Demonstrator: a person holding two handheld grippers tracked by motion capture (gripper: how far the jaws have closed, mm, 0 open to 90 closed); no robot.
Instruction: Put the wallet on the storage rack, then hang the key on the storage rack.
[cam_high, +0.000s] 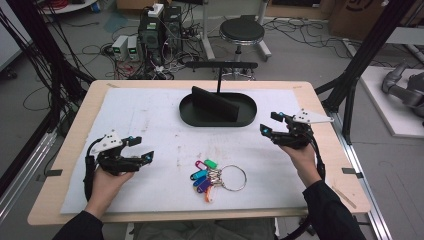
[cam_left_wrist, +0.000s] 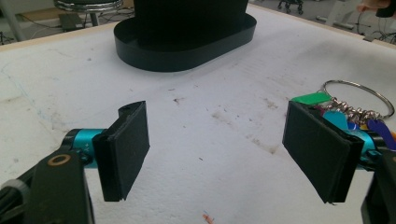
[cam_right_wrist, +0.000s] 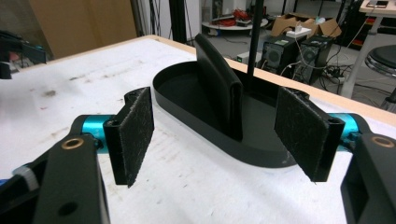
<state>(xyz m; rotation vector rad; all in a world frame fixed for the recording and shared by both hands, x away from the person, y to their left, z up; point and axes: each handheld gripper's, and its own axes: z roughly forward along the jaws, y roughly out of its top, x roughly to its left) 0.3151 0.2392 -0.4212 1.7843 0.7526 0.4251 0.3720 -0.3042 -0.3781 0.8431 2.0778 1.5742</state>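
Wooden table (cam_high: 75, 127) bears white mat (cam_high: 150, 115), black tray (cam_high: 195, 119), keyring (cam_high: 216, 177).

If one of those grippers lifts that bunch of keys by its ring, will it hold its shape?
Probably not. The key bunch is loose coloured tags chained to a thin metal ring, so the tags would likely dangle and swing. The ring looks smooth and lies flat on the white mat, so it may slip or be awkward to pinch.

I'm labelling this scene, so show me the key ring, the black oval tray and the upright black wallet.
key ring (cam_high: 234, 178), high view, on the metal ring's wire.
black oval tray (cam_high: 192, 120), high view, on its front rim.
upright black wallet (cam_right_wrist: 215, 79), right gripper view, on its broad side face.
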